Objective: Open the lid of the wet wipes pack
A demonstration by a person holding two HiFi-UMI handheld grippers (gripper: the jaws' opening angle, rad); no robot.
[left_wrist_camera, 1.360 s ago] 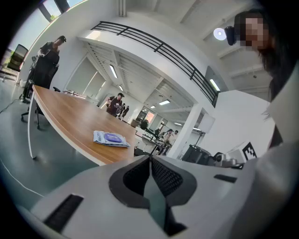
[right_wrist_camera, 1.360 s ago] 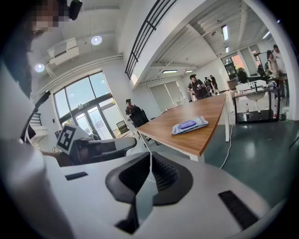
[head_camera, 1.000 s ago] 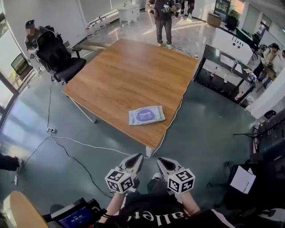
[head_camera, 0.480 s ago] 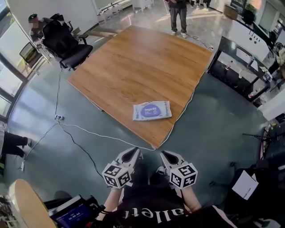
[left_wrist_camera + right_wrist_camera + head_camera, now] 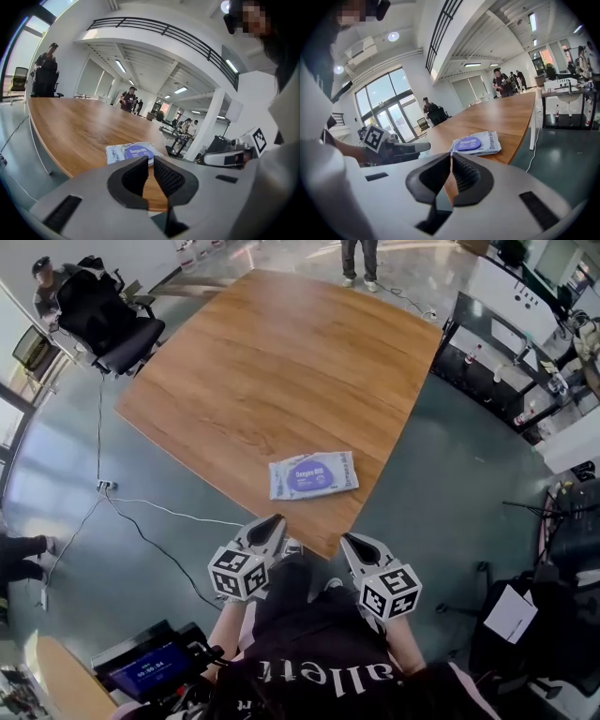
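Nearest, both claws hang just short of the worktop's corner, touching nothing. The left claw (image 5: pixel 273 521) has just been opening and shows a thin slit with nothing in it; the right claw (image 5: pixel 353 541) is closed tight and empty. Beyond them the wet wipes pack (image 5: pixel 314 474) lies flat near the corner of the worktop (image 5: pixel 281 362), its purple lid (image 5: pixel 310 477) seemingly down. None of the task looks done: reaching, steadying the pack and lifting the lid all remain.

Bare table (image 5: pixel 281 362) around wet wipes pack (image 5: pixel 314 474), office chair (image 5: pixel 103 320) well apart
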